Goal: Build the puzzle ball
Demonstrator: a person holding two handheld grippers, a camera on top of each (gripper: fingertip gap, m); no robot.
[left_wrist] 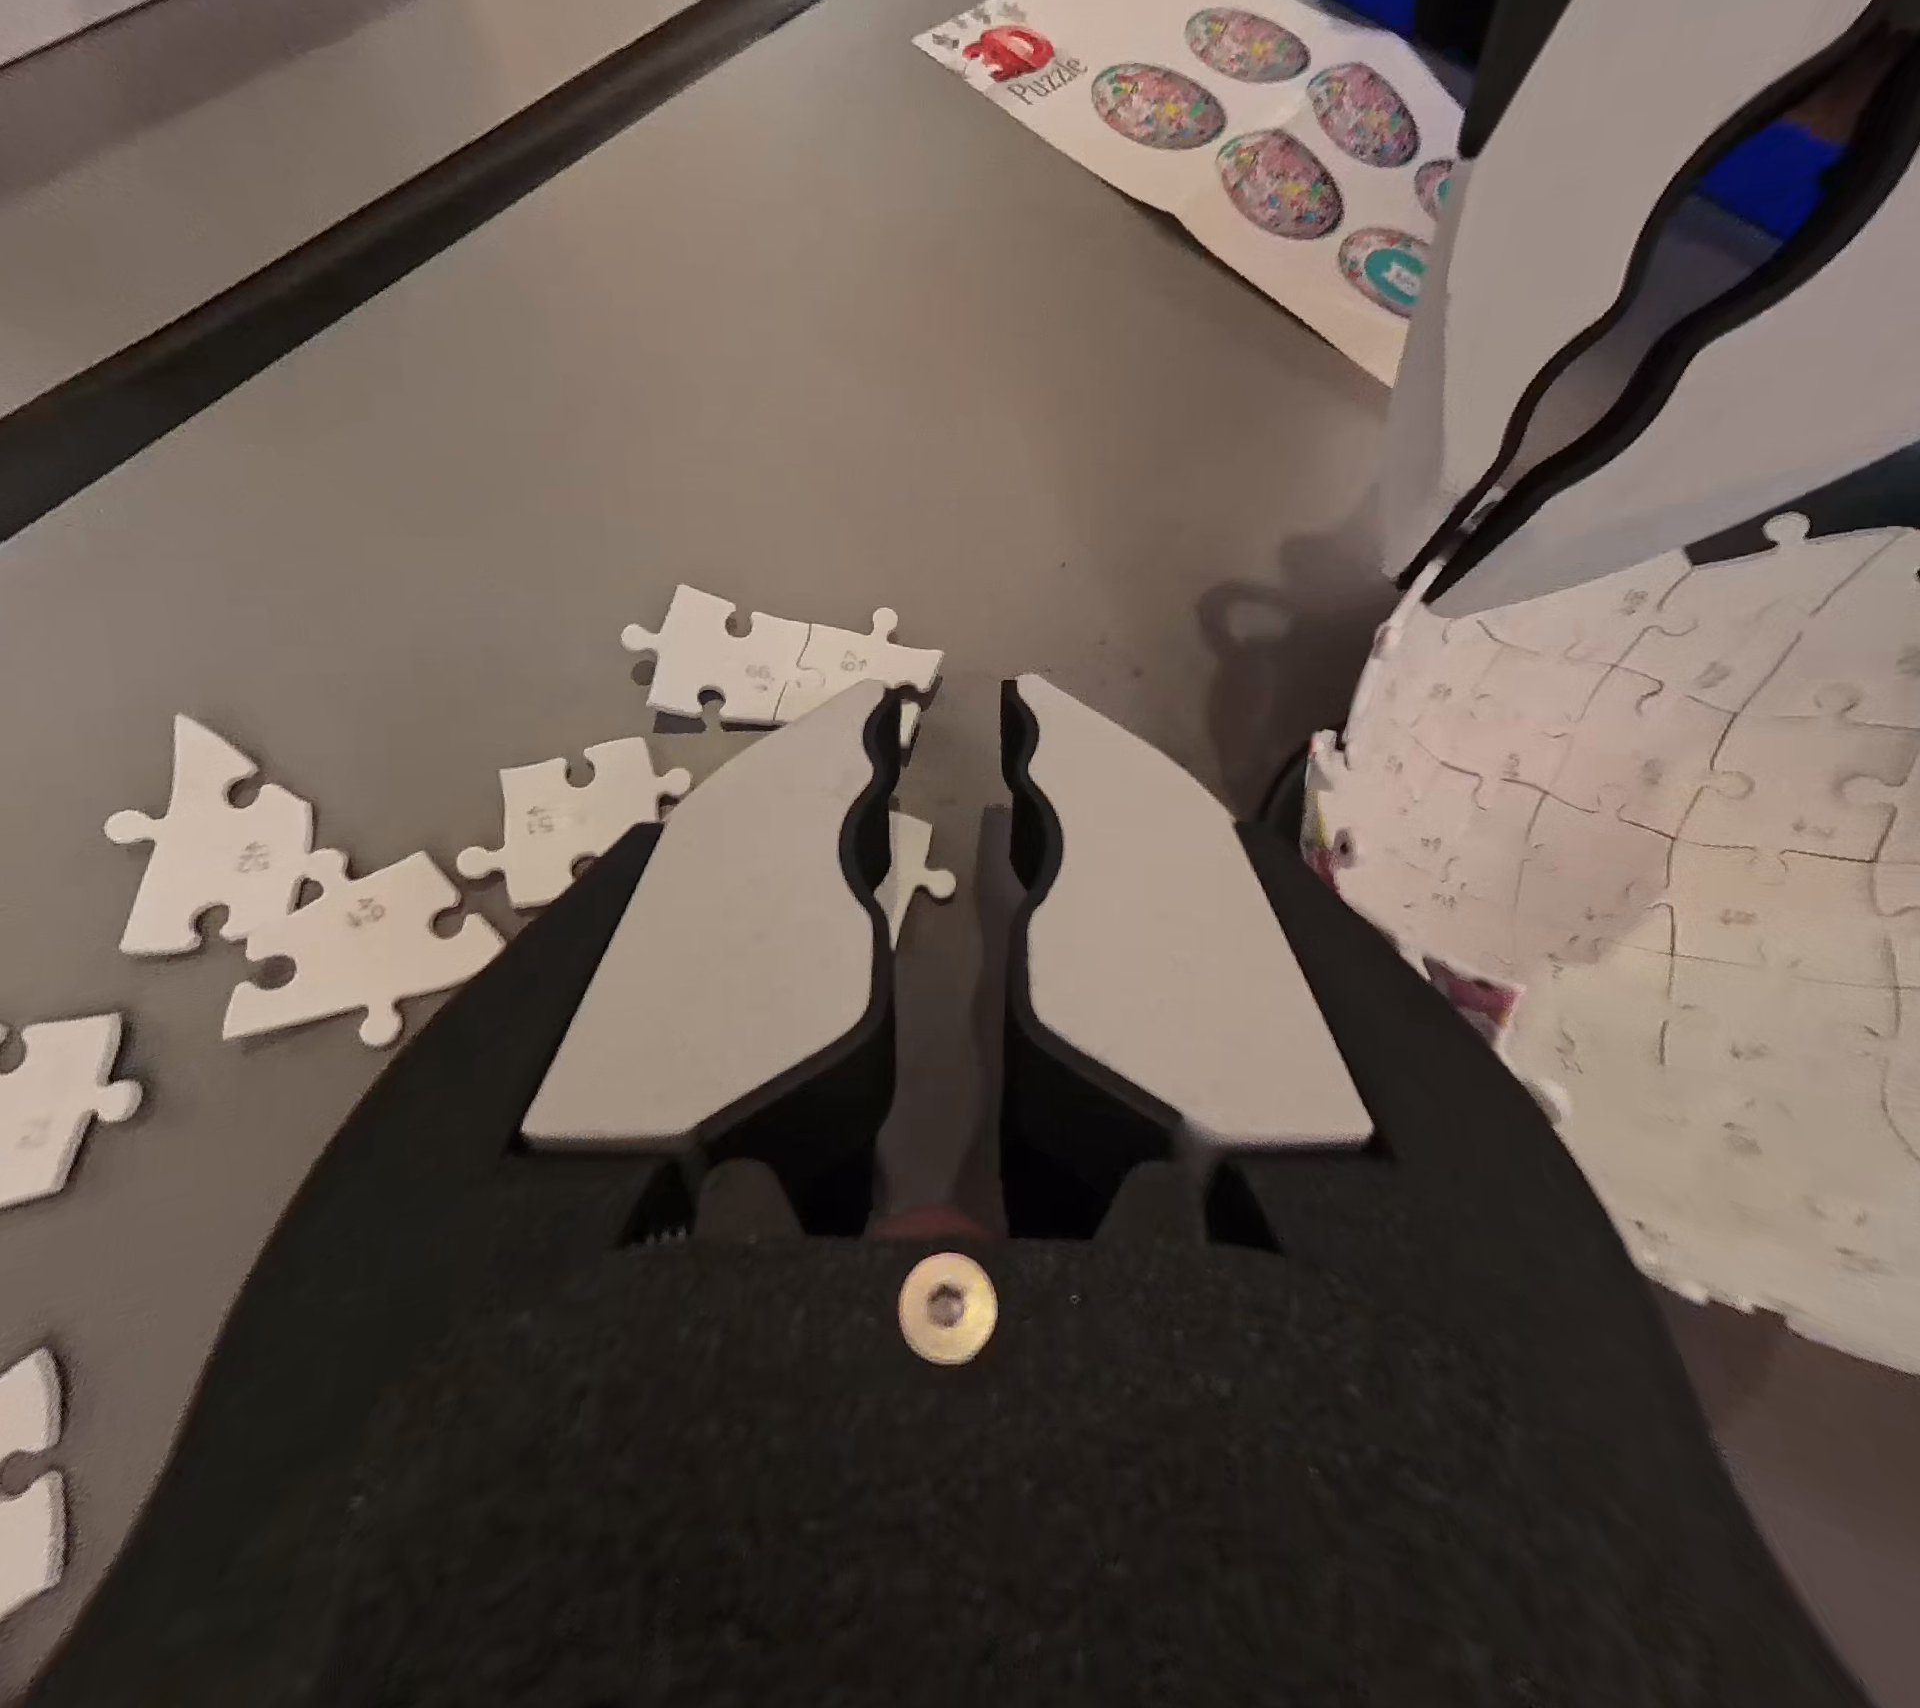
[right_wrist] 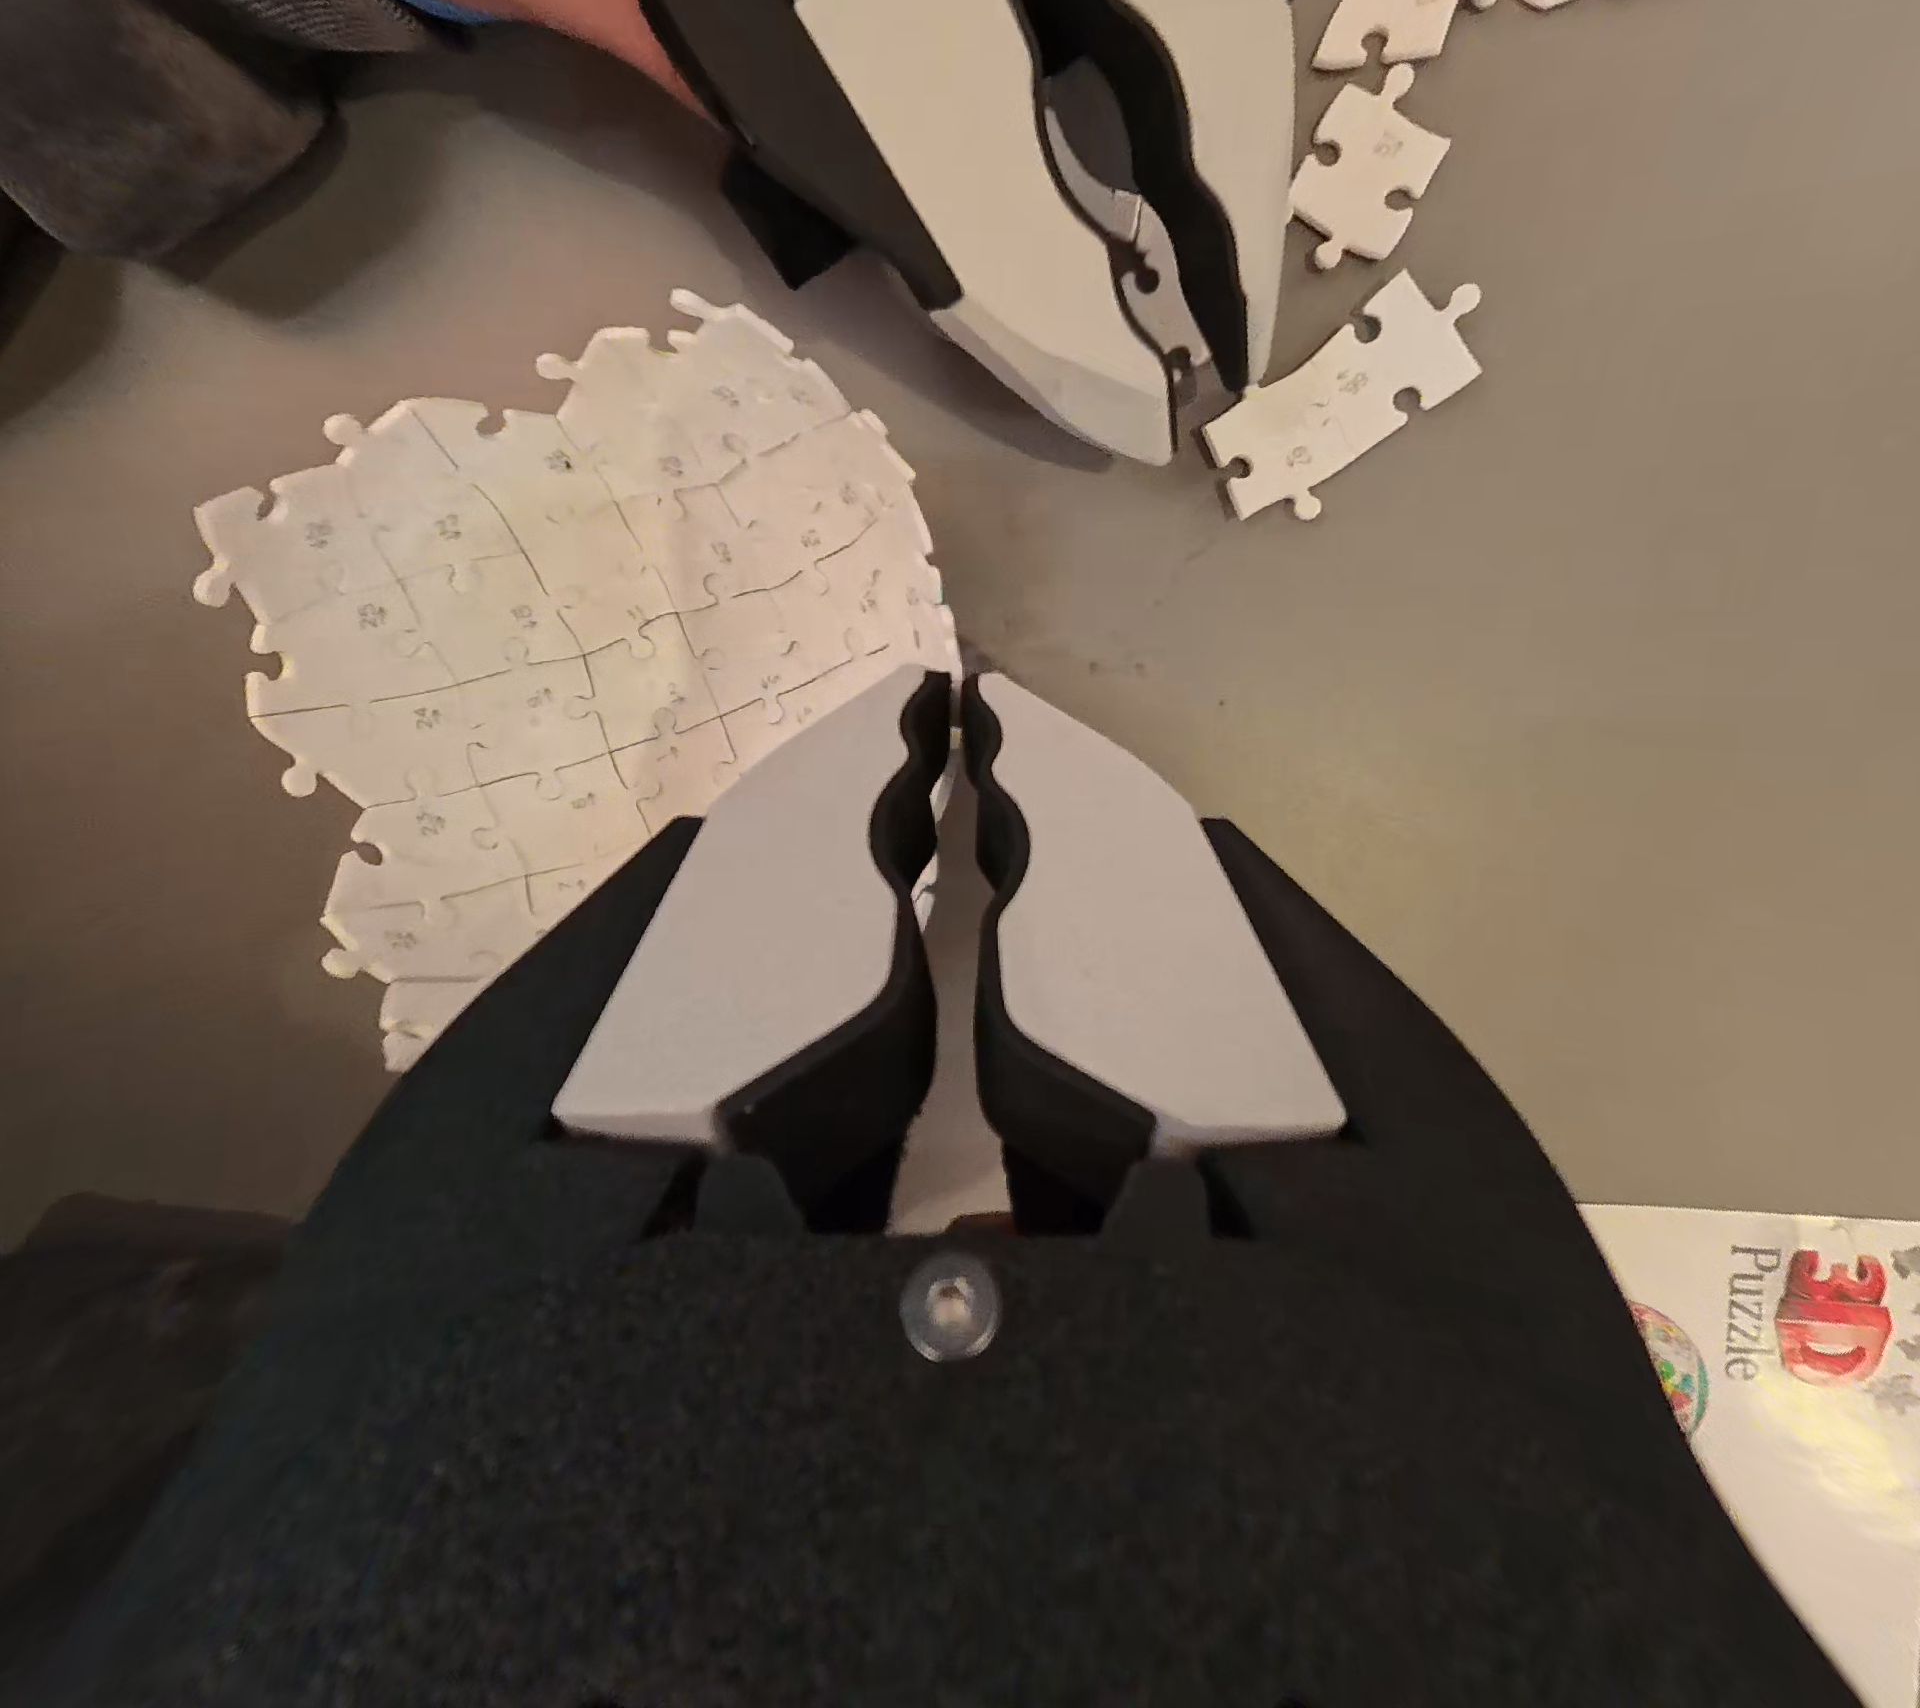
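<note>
My right gripper (right_wrist: 957, 692) pinches the rim of the curved white half-built puzzle ball shell (right_wrist: 540, 661) mid-table; it looks light and apt to pop apart. My left gripper (left_wrist: 948, 702) hangs slightly parted over thin loose white pieces (left_wrist: 779, 661), best nipped by an edge

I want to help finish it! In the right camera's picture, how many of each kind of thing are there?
grippers: 2, left gripper and right gripper
half-built ball: 1
loose pieces: 7, two joined, one cut off by the top edge
instruction sheet: 1
Total: 11
</note>
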